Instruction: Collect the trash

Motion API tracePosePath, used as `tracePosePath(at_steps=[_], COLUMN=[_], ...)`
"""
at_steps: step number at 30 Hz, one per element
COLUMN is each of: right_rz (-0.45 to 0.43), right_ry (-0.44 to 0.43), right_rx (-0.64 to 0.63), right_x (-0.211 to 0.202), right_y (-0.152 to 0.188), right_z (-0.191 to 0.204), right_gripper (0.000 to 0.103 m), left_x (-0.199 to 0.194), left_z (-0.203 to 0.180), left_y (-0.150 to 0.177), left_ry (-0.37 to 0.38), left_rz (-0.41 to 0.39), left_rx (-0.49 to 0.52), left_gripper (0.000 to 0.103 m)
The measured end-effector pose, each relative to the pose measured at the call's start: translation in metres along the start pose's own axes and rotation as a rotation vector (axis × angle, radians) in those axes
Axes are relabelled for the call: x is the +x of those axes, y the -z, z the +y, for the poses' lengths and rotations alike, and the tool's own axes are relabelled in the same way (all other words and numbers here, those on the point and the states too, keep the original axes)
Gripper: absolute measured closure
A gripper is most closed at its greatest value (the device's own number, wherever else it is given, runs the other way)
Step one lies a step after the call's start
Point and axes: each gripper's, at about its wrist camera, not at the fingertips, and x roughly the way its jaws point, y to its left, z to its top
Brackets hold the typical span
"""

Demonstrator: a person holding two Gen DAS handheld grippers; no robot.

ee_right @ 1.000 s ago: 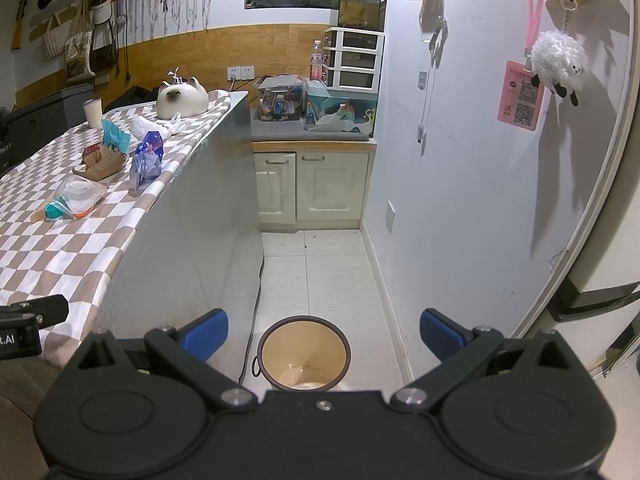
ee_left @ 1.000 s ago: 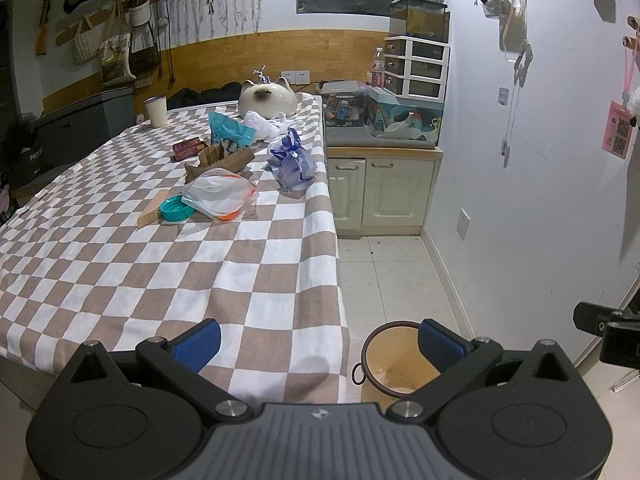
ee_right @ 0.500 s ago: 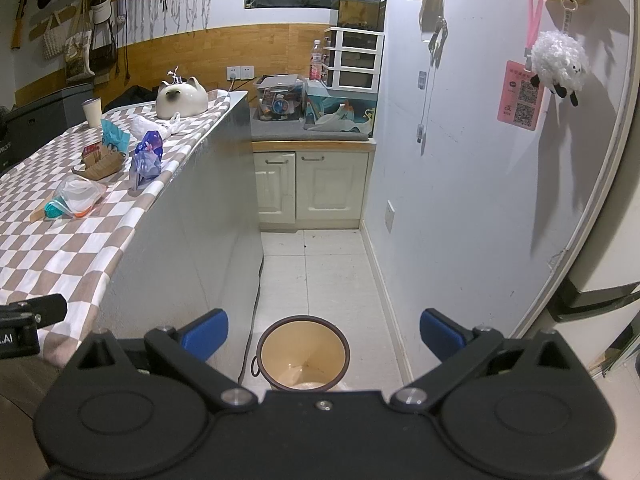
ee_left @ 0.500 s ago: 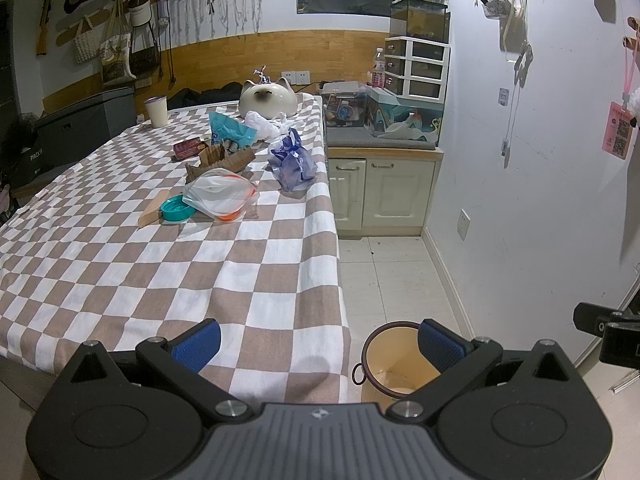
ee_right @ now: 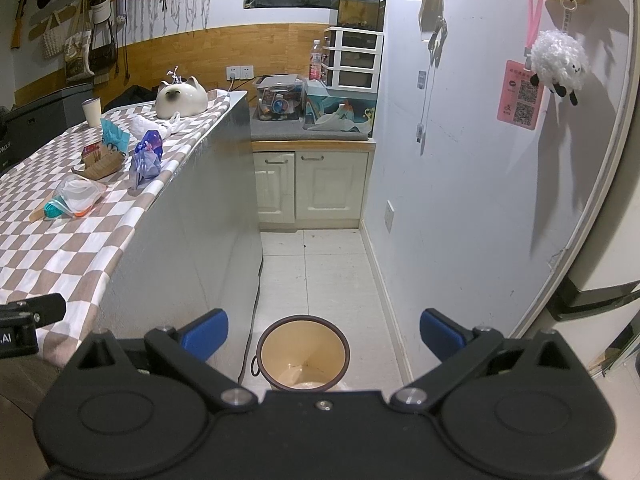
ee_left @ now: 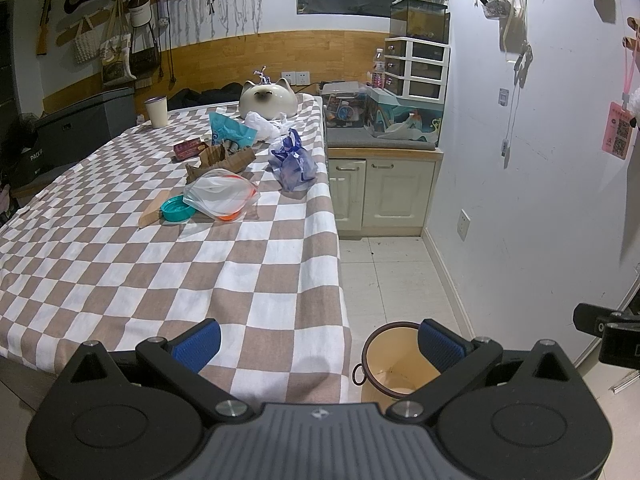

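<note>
Left gripper [ee_left: 318,344] and right gripper [ee_right: 324,330] both wide open, empty. Trash far on checkered tablecloth [ee_left: 168,272]: clear plastic bag [ee_left: 222,196], blue printed bag [ee_left: 294,166]. Brown-rimmed yellow bin [ee_right: 302,354] on floor, near. Black box [ee_left: 60,136] far left reads "PACK".

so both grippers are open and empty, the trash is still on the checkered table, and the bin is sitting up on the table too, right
Not quite: the bin stands on the floor tiles beside the checkered table, not on it, as the right wrist view shows. The rest holds: the left gripper and right gripper are both open and empty, and the trash, such as the clear plastic bag, lies on the table.
</note>
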Motion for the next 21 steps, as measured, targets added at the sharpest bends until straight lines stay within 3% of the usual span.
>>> tracePosePath(at_steps=[21], right_rz=[0.002], right_ry=[-0.002], right_rx=[-0.001], right_x=[0.0011], right_y=[-0.0021], right_z=[0.0004], right_gripper=[0.0], left_x=[-0.0001], left_z=[0.0004], left_y=[0.0004], left_ry=[0.002], left_rz=[0.001], left_rx=[-0.002], left_gripper=[0.0])
